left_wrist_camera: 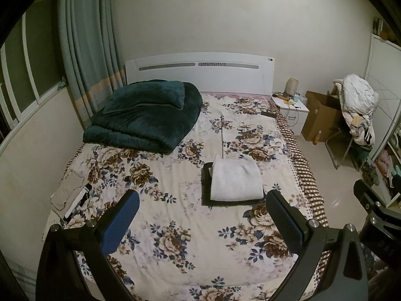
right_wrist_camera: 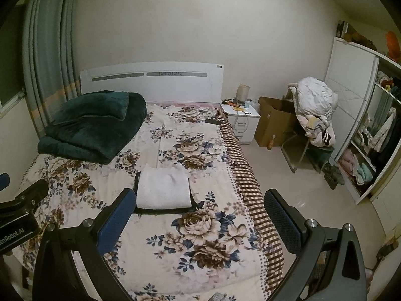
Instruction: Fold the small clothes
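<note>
- Lying on the flowery bed [left_wrist_camera: 175, 200], a folded white cloth [left_wrist_camera: 235, 180] sits on a flat dark garment [left_wrist_camera: 206, 195].
- The left tool [left_wrist_camera: 203, 219] and right tool [right_wrist_camera: 199, 217] both gape wide, holding nothing.

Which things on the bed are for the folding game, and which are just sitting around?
For the folding:
- white folded cloth, lying on a dark folded garment
- beige clothes at the bed's left edge
- left gripper and right gripper, both open and empty

Just lying about:
- green quilt
- bedside table
- cardboard box
- chair piled with laundry
</note>
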`<state>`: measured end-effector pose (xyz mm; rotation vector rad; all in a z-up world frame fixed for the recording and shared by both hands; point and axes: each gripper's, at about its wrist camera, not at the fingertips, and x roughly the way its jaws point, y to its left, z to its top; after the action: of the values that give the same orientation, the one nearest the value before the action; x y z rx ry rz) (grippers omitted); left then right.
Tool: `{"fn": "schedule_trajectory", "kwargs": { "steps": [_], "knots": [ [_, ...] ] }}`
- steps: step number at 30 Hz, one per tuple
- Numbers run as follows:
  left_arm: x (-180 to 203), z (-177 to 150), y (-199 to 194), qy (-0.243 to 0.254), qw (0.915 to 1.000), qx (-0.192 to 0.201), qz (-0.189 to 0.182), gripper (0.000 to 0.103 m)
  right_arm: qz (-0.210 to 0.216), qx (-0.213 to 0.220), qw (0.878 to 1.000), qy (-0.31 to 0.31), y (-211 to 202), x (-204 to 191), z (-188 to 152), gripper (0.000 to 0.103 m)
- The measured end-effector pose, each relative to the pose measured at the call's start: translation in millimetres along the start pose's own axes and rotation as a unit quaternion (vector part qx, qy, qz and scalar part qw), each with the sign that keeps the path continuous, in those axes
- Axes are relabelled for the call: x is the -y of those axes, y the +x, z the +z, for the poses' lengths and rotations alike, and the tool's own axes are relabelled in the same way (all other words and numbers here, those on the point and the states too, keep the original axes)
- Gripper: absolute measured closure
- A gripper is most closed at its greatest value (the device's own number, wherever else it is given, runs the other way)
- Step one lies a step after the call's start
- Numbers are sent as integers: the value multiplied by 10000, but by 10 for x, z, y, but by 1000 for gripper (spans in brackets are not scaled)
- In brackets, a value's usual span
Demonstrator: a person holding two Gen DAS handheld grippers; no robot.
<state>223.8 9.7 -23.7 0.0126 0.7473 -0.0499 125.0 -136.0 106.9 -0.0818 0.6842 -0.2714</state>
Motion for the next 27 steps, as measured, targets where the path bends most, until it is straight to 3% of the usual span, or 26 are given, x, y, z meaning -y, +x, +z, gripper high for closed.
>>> {"fn": "schedule_trajectory", "kwargs": {
  "steps": [27],
  "knots": [
    [92, 39, -72, 5, 10000, 98, 13, 0, 118, -14, 9999, 2, 5, -36, 117, 0]
  ]
}}
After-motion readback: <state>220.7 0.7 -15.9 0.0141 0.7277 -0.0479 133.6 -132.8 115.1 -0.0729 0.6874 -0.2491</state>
